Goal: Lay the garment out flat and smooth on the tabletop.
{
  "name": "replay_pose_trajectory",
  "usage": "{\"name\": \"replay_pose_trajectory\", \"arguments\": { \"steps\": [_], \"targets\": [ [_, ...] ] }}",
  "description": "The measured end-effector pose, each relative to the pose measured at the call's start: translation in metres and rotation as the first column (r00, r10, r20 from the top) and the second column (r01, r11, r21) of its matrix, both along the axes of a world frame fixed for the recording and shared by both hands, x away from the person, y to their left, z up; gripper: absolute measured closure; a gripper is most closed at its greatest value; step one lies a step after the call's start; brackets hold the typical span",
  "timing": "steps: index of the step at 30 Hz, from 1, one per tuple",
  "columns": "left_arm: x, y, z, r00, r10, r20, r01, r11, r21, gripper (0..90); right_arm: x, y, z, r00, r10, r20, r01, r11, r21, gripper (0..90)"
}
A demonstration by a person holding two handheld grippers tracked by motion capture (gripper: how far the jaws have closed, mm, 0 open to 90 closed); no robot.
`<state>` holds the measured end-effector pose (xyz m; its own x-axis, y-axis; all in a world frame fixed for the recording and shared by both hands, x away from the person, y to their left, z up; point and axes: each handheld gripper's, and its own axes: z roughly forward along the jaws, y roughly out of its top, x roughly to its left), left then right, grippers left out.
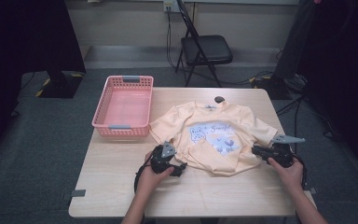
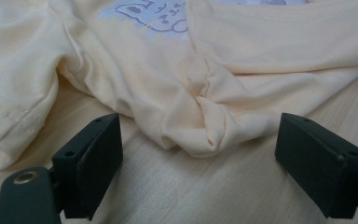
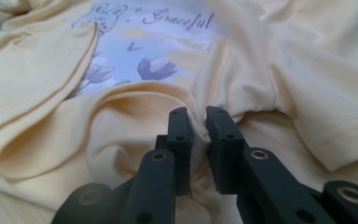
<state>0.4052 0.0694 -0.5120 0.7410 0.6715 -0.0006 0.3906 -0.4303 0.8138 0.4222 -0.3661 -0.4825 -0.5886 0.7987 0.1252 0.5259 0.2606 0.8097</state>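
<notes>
A pale yellow T-shirt (image 1: 214, 135) with a blue printed picture lies partly folded on the wooden table (image 1: 121, 186). My left gripper (image 1: 179, 167) rests at the shirt's near left corner; in the left gripper view it (image 2: 198, 154) stands open, a bunched fold of the T-shirt (image 2: 205, 126) lying on the table between the wide jaws without touching them. My right gripper (image 1: 256, 151) is at the shirt's near right edge. In the right gripper view it (image 3: 198, 128) is shut on a pinch of the T-shirt (image 3: 135, 112) fabric near the sleeve.
An empty pink basket (image 1: 123, 106) stands at the table's back left corner. A small dark round object (image 1: 219, 99) lies behind the shirt's collar. A black folding chair (image 1: 205, 49) stands on the floor beyond the table.
</notes>
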Motion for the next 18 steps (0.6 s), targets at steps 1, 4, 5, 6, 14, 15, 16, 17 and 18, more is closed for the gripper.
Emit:
{"name": "replay_pose_trajectory", "arguments": {
  "steps": [1, 4, 5, 6, 14, 15, 16, 17, 18],
  "targets": [
    [0.000, 0.000, 0.000, 1.0000, 0.000, 0.000, 0.000, 1.0000, 0.000, 14.5, -0.002, -0.001, 0.002, 1.0000, 0.002, 0.004, -0.002, 0.9999, 0.014, 80.1],
    [0.000, 0.000, 0.000, 1.0000, 0.000, 0.000, 0.000, 1.0000, 0.000, 14.5, -0.009, -0.003, 0.007, 0.9999, -0.003, 0.012, 0.002, 0.9988, 0.049, 78.3],
    [0.000, 0.000, 0.000, 1.0000, 0.000, 0.000, 0.000, 1.0000, 0.000, 14.5, -0.010, -0.004, 0.008, 0.9999, 0.007, 0.013, -0.007, 0.9985, 0.055, 80.2],
    [0.000, 0.000, 0.000, 1.0000, 0.000, 0.000, 0.000, 1.0000, 0.000, 14.5, -0.012, -0.004, 0.009, 0.9998, 0.015, 0.016, -0.016, 0.9990, 0.041, 80.7],
    [0.000, 0.000, 0.000, 1.0000, 0.000, 0.000, 0.000, 1.0000, 0.000, 14.5, -0.025, -0.005, 0.016, 0.9975, 0.062, 0.032, -0.065, 0.9944, 0.084, 86.0],
    [0.000, 0.000, 0.000, 1.0000, 0.000, 0.000, 0.000, 1.0000, 0.000, 14.5, -0.027, -0.005, 0.018, 0.9972, 0.065, 0.035, -0.068, 0.9942, 0.083, 86.1],
    [0.000, 0.000, 0.000, 1.0000, 0.000, 0.000, 0.000, 1.0000, 0.000, 14.5, -0.030, -0.006, 0.019, 0.9969, 0.069, 0.037, -0.072, 0.9934, 0.089, 86.1],
    [0.000, 0.000, 0.000, 1.0000, 0.000, 0.000, 0.000, 1.0000, 0.000, 14.5, -0.032, -0.006, 0.019, 0.9965, 0.074, 0.039, -0.077, 0.9926, 0.094, 86.1],
    [0.000, 0.000, 0.000, 1.0000, 0.000, 0.000, 0.000, 1.0000, 0.000, 14.5, -0.035, -0.007, 0.020, 0.9962, 0.078, 0.038, -0.082, 0.9918, 0.098, 86.2]
  ]
}}
